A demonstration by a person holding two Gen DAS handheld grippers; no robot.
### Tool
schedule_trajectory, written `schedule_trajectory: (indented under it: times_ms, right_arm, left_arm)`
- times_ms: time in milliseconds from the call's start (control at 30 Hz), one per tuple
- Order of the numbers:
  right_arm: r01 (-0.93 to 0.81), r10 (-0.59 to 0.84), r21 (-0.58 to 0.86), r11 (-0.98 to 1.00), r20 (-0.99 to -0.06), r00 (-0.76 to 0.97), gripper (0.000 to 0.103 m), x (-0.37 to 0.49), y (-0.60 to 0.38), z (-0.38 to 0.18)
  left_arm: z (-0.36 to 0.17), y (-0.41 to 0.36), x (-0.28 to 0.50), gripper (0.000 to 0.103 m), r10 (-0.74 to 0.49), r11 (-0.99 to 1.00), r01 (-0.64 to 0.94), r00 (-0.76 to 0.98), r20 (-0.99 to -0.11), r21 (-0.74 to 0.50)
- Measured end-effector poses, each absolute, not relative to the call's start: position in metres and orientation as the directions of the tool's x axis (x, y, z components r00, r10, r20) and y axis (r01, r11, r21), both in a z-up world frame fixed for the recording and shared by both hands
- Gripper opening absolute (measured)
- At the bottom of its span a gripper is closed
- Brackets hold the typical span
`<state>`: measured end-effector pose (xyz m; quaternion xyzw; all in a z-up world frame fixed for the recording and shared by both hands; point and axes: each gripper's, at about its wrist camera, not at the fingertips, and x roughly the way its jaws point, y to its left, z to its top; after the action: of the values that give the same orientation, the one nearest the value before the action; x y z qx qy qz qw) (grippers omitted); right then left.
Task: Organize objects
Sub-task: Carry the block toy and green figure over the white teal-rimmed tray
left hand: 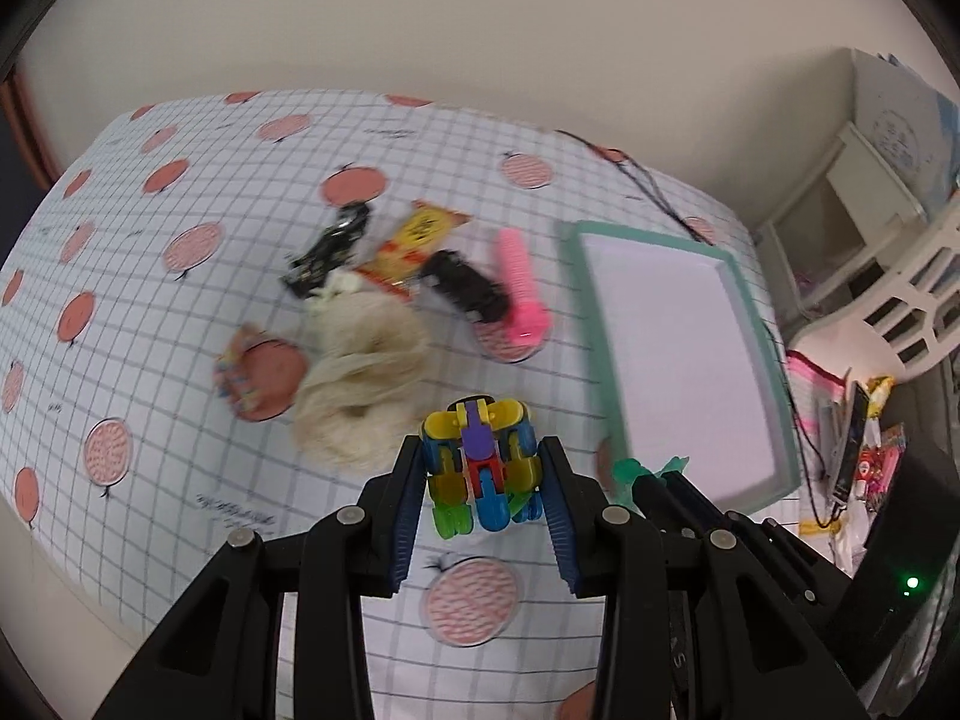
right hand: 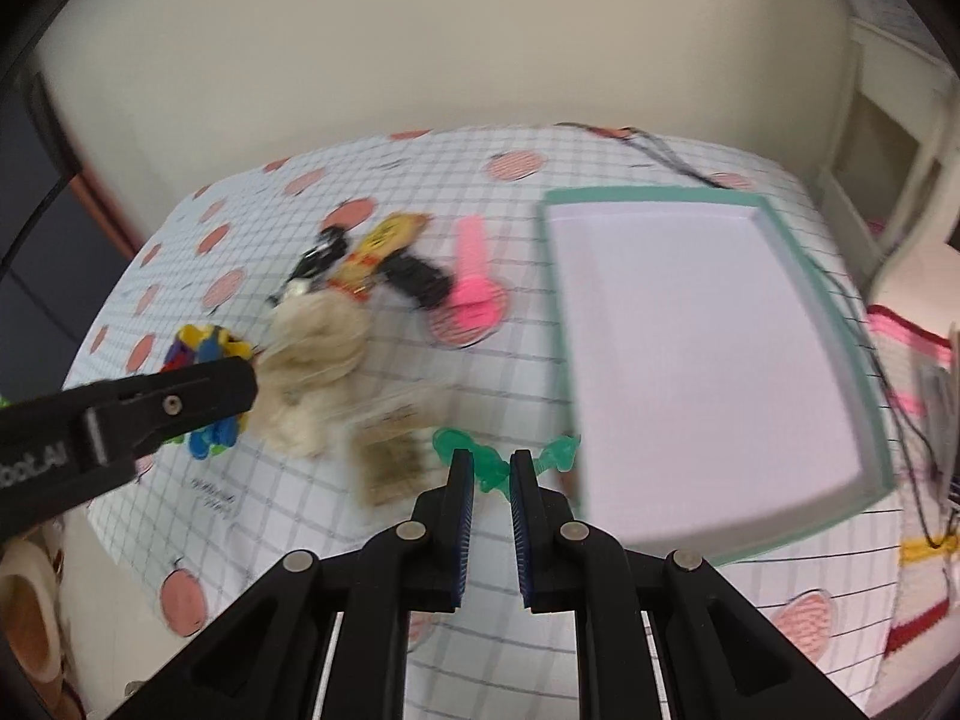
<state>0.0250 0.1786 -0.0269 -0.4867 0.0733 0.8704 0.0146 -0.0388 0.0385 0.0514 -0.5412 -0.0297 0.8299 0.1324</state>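
My left gripper is shut on a multicoloured plastic toy vehicle, low over the checked tablecloth. The same toy shows at the left of the right wrist view. My right gripper is shut on a small translucent green plastic piece, whose ends stick out on both sides of the jaws. The green piece hangs just right of the toy. A white tray with a teal rim lies to the right with nothing in it; the tray rim is close to both grippers.
A pile lies mid-table: a beige fibre bundle, a pink comb, black items, a yellow packet and a small brown packet. A black cable crosses the far corner. Clutter and white furniture stand at the right.
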Motion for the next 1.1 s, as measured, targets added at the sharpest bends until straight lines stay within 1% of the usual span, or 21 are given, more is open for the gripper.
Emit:
schedule_trajectory:
  times_ms: [100,433,767,967,1100]
  right_arm:
    - [-0.128,0.011,0.067,-0.99,-0.848,-0.531,0.013,0.023,0.197,-0.026]
    - [-0.253,0.141,-0.011,-0.967,-0.853,-0.503,0.013,0.013,0.257,-0.033]
    - [-0.342,0.184,-0.011,-0.94,-0.858,-0.479,0.013,-0.011,0.296,-0.041]
    - [-0.364,0.214,-0.038,-0.931,-0.863,-0.458,0.013,-0.021,0.312,-0.059]
    - [-0.394,0.233,-0.038,-0.918,-0.858,-0.458,0.013,-0.025,0.329,-0.062]
  left_arm:
    - [0.052,0.055,-0.041,0.039,0.263,-0.96,-0.193,-0.377,-0.888,-0.202]
    - [0.049,0.102,-0.051,0.039,0.276,-0.955,-0.213,-0.383,-0.882,-0.206]
    - [0.034,0.142,-0.066,0.039,0.292,-0.942,-0.274,-0.397,-0.87,-0.191]
    - [0.016,0.164,-0.074,0.039,0.282,-0.937,-0.309,-0.401,-0.872,-0.162]
    - [0.0,0.176,-0.083,0.039,0.281,-0.935,-0.317,-0.397,-0.874,-0.156]
